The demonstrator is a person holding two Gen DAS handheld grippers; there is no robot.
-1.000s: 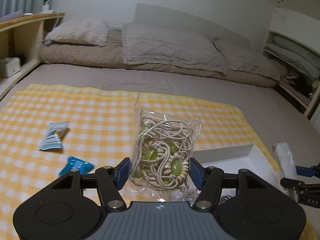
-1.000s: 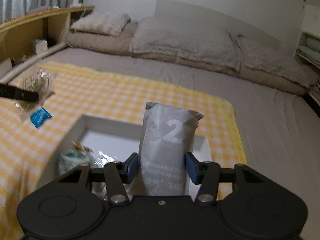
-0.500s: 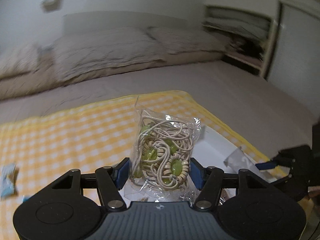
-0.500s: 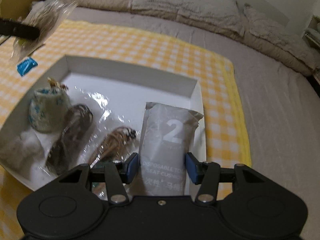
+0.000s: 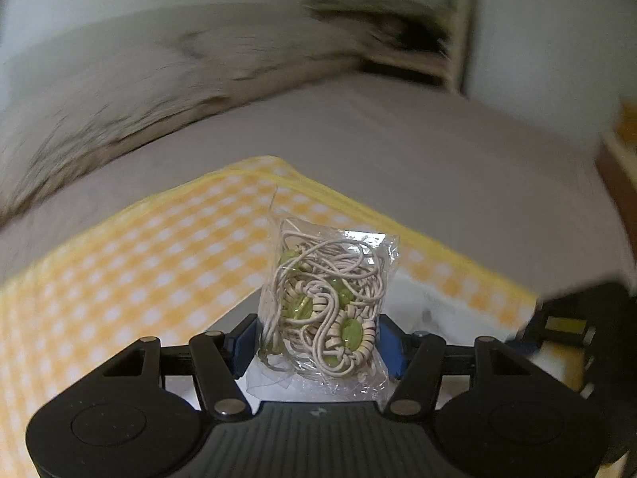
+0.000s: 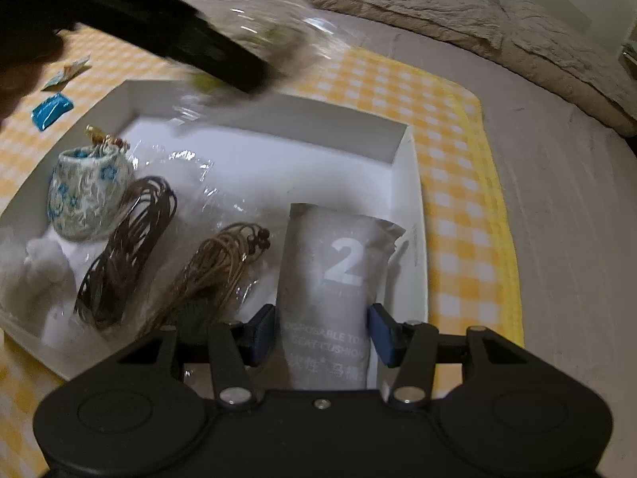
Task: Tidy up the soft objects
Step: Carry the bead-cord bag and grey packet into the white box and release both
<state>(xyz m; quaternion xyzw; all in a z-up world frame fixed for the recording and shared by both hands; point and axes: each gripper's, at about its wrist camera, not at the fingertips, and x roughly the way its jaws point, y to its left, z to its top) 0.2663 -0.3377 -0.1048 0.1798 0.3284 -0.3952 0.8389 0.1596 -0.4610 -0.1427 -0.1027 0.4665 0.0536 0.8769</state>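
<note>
Since a second ago the left gripper (image 5: 318, 338), pinching the clear bag of cord and green beads (image 5: 324, 310), has swung from the checked cloth (image 6: 458, 183) to above the white box's (image 6: 402, 151) far edge, while the right gripper (image 6: 320, 330) has lowered its clamped grey packet (image 6: 338, 275) into the near right corner. Four items already lie boxed; both held bags await release, and two wrappers (image 6: 51, 109) remain far left. The left view is motion-blurred, its box mostly hidden.

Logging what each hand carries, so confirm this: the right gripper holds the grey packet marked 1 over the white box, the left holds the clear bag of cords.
Wrong digit. The right wrist view shows the grey packet marked 2. The rest stands.
</note>
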